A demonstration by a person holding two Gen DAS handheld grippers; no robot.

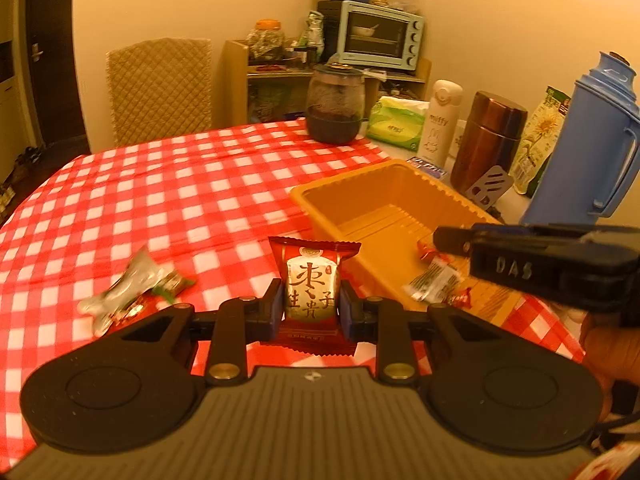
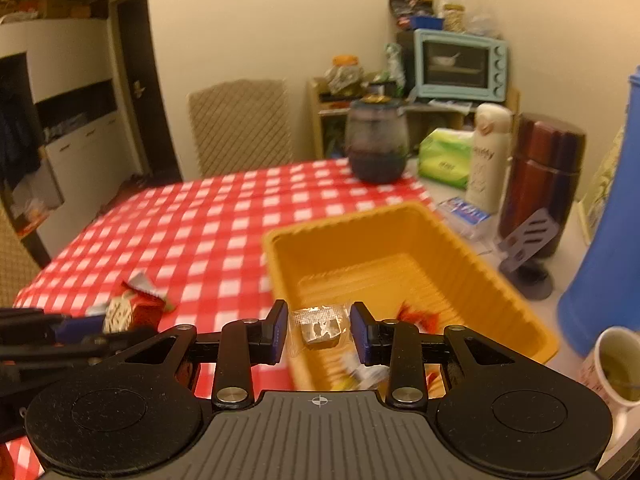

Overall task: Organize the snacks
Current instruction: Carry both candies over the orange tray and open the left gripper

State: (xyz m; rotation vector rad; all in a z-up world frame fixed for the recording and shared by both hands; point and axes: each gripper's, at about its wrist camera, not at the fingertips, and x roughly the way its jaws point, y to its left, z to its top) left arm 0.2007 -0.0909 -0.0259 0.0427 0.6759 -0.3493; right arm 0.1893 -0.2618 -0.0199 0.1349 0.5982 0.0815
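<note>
My left gripper (image 1: 311,303) is shut on a red date snack packet (image 1: 312,288), held upright above the checked tablecloth, just left of the orange tray (image 1: 376,188). My right gripper (image 2: 319,332) hovers over the tray's (image 2: 400,220) near end; its jaws stand slightly apart around a small clear-wrapped candy (image 2: 320,326), which looks loose between them. Red wrapped snacks (image 2: 416,316) lie in the tray. The right gripper also shows in the left wrist view (image 1: 460,240), over the tray. More wrapped snacks (image 1: 132,292) lie on the cloth at the left.
A dark glass jar (image 1: 335,104), tissue pack (image 1: 396,122), white bottle (image 1: 440,122), brown flask (image 1: 488,144) and blue thermos (image 1: 588,144) stand behind and right of the tray. A mug (image 2: 616,364) sits at the near right. A chair (image 1: 160,88) stands behind the table.
</note>
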